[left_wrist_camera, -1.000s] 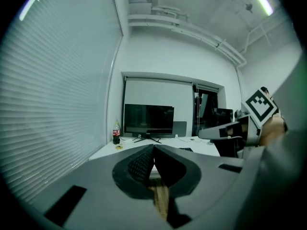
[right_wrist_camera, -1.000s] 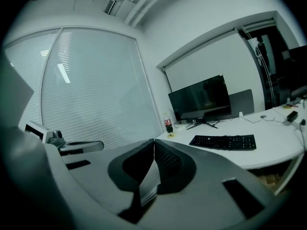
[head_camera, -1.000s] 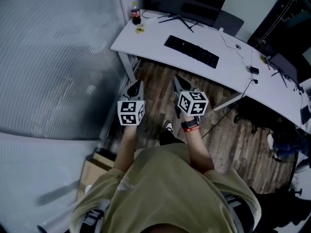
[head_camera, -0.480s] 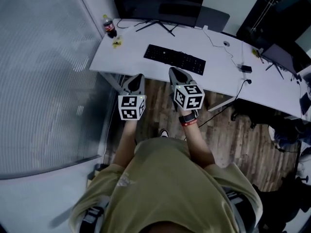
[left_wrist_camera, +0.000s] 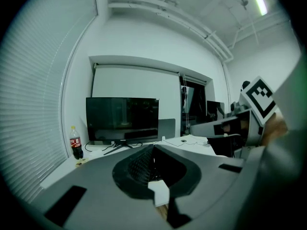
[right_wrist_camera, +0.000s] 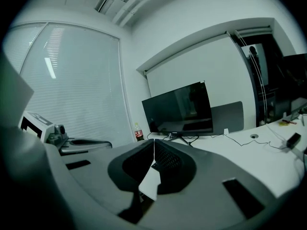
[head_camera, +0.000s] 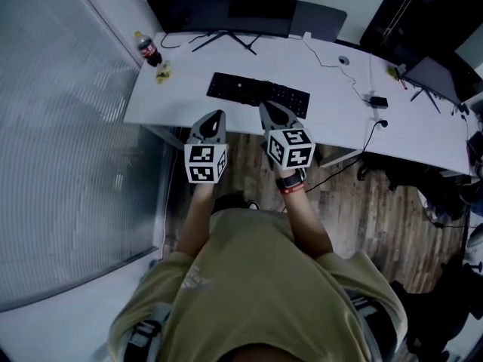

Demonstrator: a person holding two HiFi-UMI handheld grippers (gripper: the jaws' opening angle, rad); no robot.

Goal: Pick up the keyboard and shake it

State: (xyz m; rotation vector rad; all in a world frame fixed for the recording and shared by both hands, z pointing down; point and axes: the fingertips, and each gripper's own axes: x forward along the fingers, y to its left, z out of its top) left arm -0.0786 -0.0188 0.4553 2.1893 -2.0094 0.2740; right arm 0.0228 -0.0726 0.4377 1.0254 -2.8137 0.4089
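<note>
The person has walked up to the desk over the last second. A moment ago both tools hung over bare floorboards well short of it, and now their tips sit right at its near edge. That covers most of the approach, so I'd judge the reach for the pick-up comes next; nothing has been lifted yet.

From the left, one cola bottle stands well ahead and to the left of the left gripper. A small yellowish scrap lies beside the bottle, too small for me to say what it is. The left gripper has its jaws pressed together with nothing between them. One black keyboard lies flat on the desk just ahead of both tips, untouched. Its left end is in front of the left gripper, and it runs on past the right one. One dark monitor stands farther ahead, behind the keyboard. The right gripper is likewise closed and empty, close beside its partner and aimed at about the keyboard's middle. Ahead and to its right, a cable leads to one small black box near the desk's edge.

That makes two grippers, one keyboard, one monitor, one bottle and one desk. Both sets of jaws will have to part before either can take hold of the keyboard
</note>
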